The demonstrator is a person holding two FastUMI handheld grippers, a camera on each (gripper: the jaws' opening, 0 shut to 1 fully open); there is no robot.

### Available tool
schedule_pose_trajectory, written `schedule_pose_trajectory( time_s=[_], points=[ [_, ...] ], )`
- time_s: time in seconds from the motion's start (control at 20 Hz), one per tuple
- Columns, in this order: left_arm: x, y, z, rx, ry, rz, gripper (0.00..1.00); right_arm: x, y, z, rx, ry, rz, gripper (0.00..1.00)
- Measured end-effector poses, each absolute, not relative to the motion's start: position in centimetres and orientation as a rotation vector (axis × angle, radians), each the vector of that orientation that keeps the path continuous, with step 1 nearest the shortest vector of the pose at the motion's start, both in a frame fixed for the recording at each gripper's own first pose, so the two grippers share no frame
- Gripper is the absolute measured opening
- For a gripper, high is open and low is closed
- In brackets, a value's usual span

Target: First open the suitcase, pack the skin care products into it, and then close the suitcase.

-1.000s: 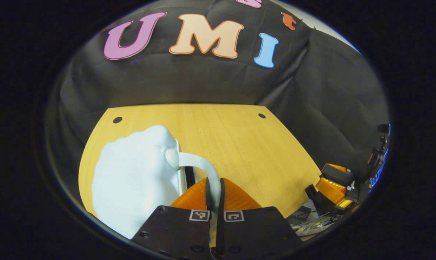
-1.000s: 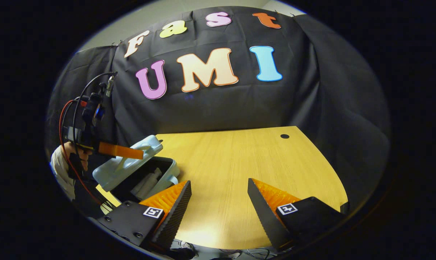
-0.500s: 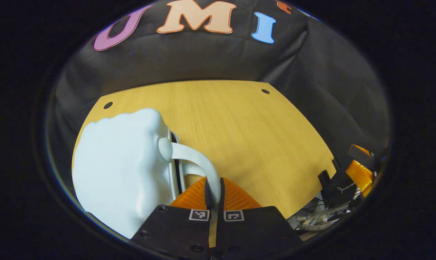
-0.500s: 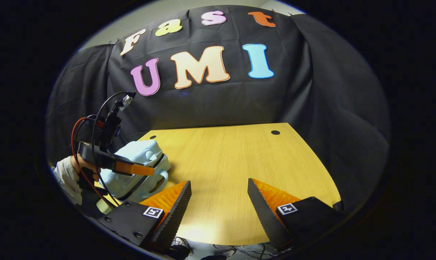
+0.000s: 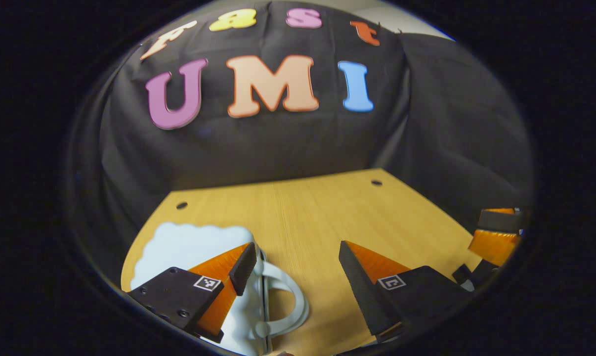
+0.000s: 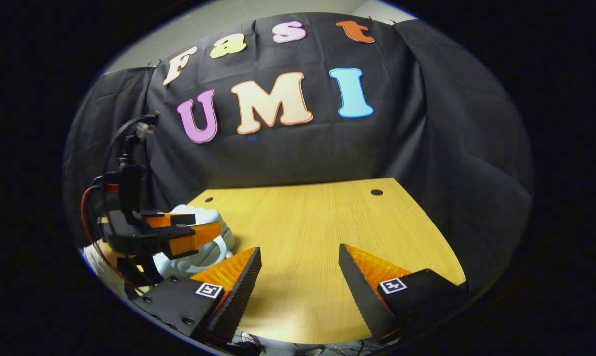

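Suitcase (image 5: 189, 247) closed, under open left claw (image 5: 298, 257)

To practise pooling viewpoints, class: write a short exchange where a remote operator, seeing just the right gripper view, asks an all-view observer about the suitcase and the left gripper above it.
Operator: Is the left gripper clamped on the handle?
Observer: No. The left gripper view has its fingers wide apart, with the handle lying unclamped between them.
Operator: Is the suitcase shut?
Observer: It looks so. From that view, its two halves meet along a thin seam beside the handle.
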State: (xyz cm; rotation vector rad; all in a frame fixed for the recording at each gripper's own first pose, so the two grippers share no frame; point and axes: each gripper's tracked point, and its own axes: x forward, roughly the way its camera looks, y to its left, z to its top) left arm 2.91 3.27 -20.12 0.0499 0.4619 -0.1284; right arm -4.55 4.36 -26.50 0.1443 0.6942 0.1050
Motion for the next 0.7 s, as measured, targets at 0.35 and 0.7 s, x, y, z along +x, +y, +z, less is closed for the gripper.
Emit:
schedule_pose_trajectory(
  time_s=[0.35,0.7],
  points=[
    [2.2,2.6,-7.1,0.008,0.140,-0.121,0.96,2.6,5.5,-15.8,0.103,0.363,0.078,0.98],
    [2.6,3.2,-5.0,0.010,0.127,-0.118,0.96,3.4,8.5,-9.5,0.054,0.183,0.114,0.98]
  ],
)
